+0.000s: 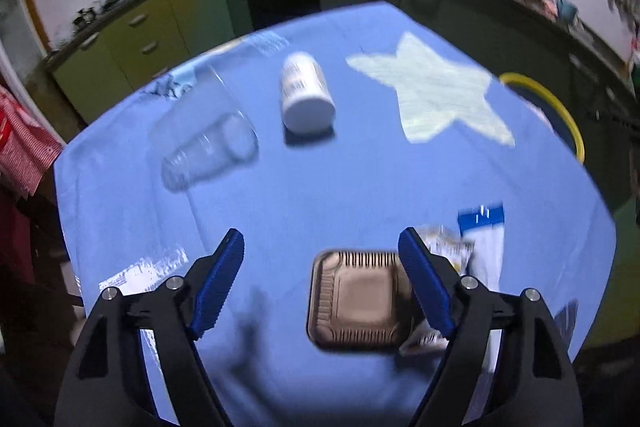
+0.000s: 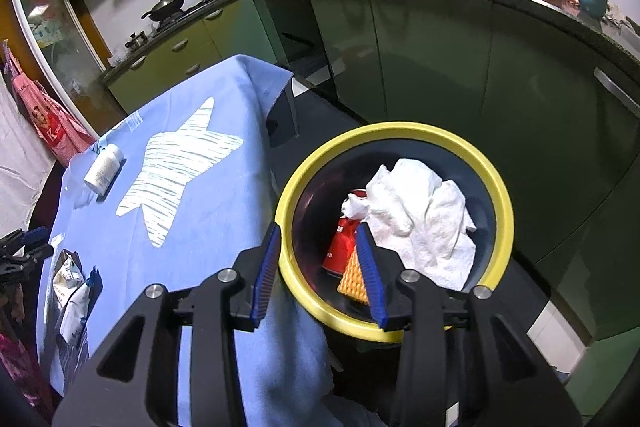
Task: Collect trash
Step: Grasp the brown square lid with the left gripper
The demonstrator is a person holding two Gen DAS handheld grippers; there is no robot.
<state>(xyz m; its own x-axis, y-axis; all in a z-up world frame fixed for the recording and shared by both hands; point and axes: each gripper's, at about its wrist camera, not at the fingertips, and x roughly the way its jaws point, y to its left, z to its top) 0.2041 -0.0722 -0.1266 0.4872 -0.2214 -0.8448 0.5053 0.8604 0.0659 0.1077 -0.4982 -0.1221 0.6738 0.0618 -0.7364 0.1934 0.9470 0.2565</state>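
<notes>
My left gripper hangs open over the blue tablecloth. Below it lies a brown square plastic tray, close to the right finger and untouched. A crumpled snack wrapper and a blue-and-white packet lie beside the tray. Farther off, a clear plastic cup and a white bottle lie on their sides. My right gripper is open and empty above the near rim of the yellow-rimmed bin. The bin holds crumpled white paper, a red can and an orange waffle-patterned piece.
The bin stands on the floor just off the table's right edge, its yellow rim also showing in the left wrist view. Green kitchen cabinets run behind it. A pale star shape is printed on the cloth. A red checked cloth hangs at the left.
</notes>
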